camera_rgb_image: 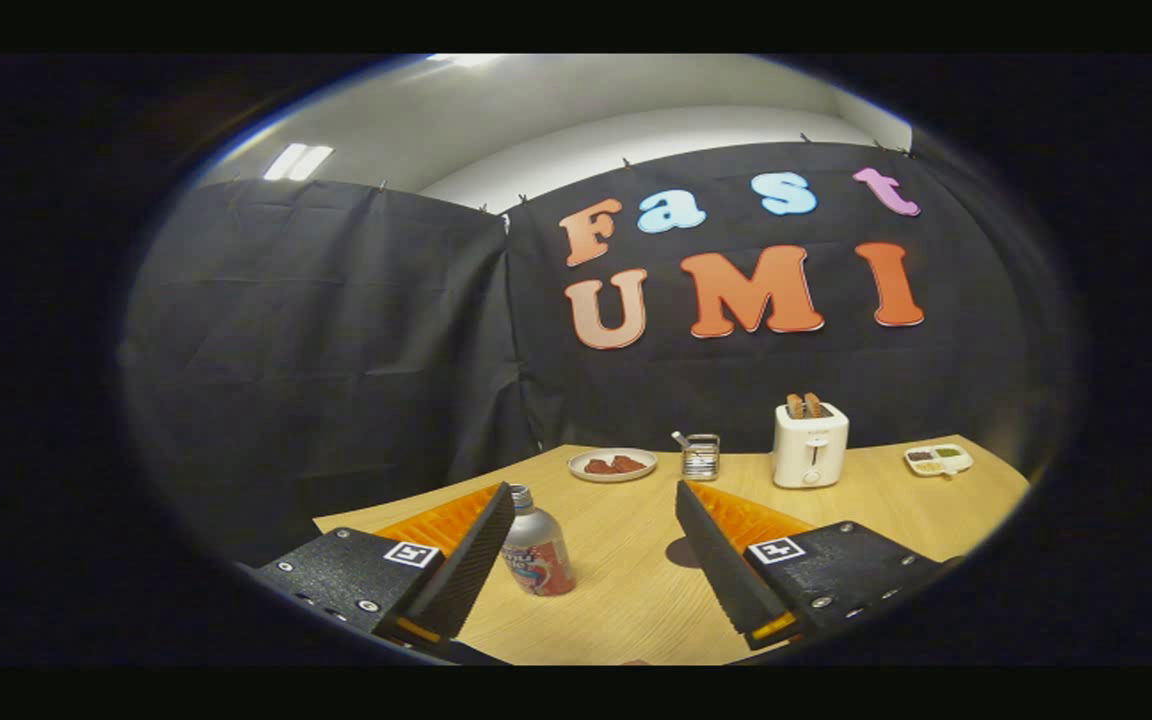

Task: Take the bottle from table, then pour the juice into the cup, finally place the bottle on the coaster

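Okay, I'm looking along the tool [596, 545] and its fingers are standing wide apart, gripping nothing. The bottle [536, 548] is standing upright on the wooden surface [636, 600], just inside the left finger [466, 560], overlapping it in the view; I can't tell whether it is touching. It's sitting far off centre, with a big gap to the right finger [721, 560]. So I'm judging this as the approach to the first grasp, nothing taken yet. Main risk: closing from here, the left finger is meeting the bottle first and shoving it sideways, and a tall narrow bottle with a rounded shoulder is prone to tipping or spinning out before the right finger arrives. I'm wanting to shift the tool left so the bottle is centred before closing. Second risk: the metal-looking body is probably slick, so a grip high near the neck might slip during the pour. A dark round patch [684, 552] is lying on the surface by the right finger, maybe the coaster, can't tell. I'm not picking out the cup with any certainty. Beyond the fingers, well clear, a plate [612, 464] with food, a small metal holder [700, 456], a toaster [810, 445] and a divided dish [938, 459] are sitting near the back edge.
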Available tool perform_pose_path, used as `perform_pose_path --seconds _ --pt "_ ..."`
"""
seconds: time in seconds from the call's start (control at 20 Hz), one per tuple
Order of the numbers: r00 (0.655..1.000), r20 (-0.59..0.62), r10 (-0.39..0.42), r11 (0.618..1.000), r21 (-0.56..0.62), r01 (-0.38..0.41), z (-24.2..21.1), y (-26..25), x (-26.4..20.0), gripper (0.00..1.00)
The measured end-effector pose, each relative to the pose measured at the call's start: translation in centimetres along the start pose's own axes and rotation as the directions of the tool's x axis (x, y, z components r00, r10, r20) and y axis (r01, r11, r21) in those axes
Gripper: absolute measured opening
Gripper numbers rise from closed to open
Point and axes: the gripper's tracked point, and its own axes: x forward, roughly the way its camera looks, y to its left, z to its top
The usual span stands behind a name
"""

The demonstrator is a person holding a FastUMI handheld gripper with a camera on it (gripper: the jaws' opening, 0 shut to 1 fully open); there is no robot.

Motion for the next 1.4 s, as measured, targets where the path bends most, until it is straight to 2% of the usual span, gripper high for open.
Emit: perform_pose_path --seconds 0.6,1.1,1.4 --pt "0.98 -0.196 0.028 1.0 -0.006 -0.03 -10.1 3.8 4.8 0.96" --pt "0.949 -0.315 0.011 1.0 0.013 -0.008 -15.3 4.7 7.4 0.96" --pt "0.946 -0.324 -0.025 0.996 0.074 0.051 -16.1 4.6 8.7 0.85"
